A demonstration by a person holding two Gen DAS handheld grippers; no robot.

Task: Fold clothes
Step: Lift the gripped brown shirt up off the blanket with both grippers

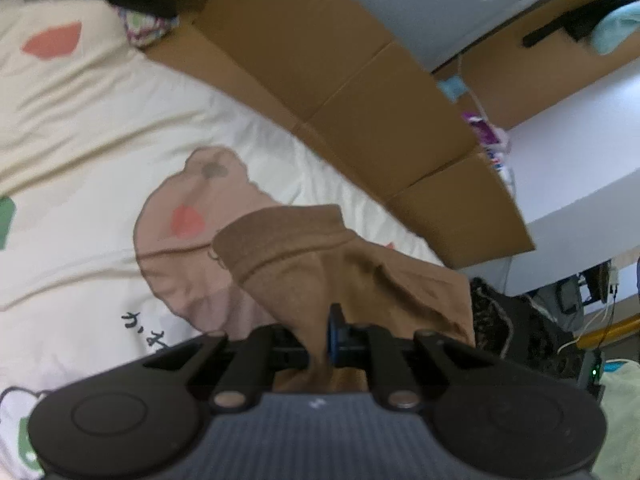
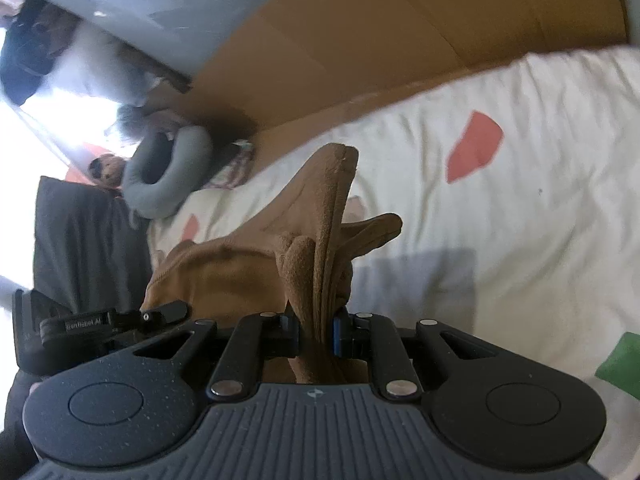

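Observation:
A brown knitted garment (image 1: 320, 252) hangs above the cream cartoon-print quilt (image 1: 100, 120). In the left wrist view its ribbed hem band points up and away, and my left gripper (image 1: 320, 340) is shut on a bunched fold of it. In the right wrist view the same brown garment (image 2: 320, 220) rises in pleats from my right gripper (image 2: 316, 332), which is shut on a thick gather of the cloth. The fabric stretches leftward toward the other black gripper body (image 2: 100, 322). Both grips are lifted clear of the quilt (image 2: 520, 240).
A flattened cardboard sheet (image 1: 360, 100) lines the bed's far side, seen also as cardboard (image 2: 360, 40). A grey neck pillow (image 2: 168, 176) and a dark cloth (image 2: 80, 240) lie at the bed's end. A white desk (image 1: 580, 140) and dark bag (image 1: 520, 332) stand beside the bed.

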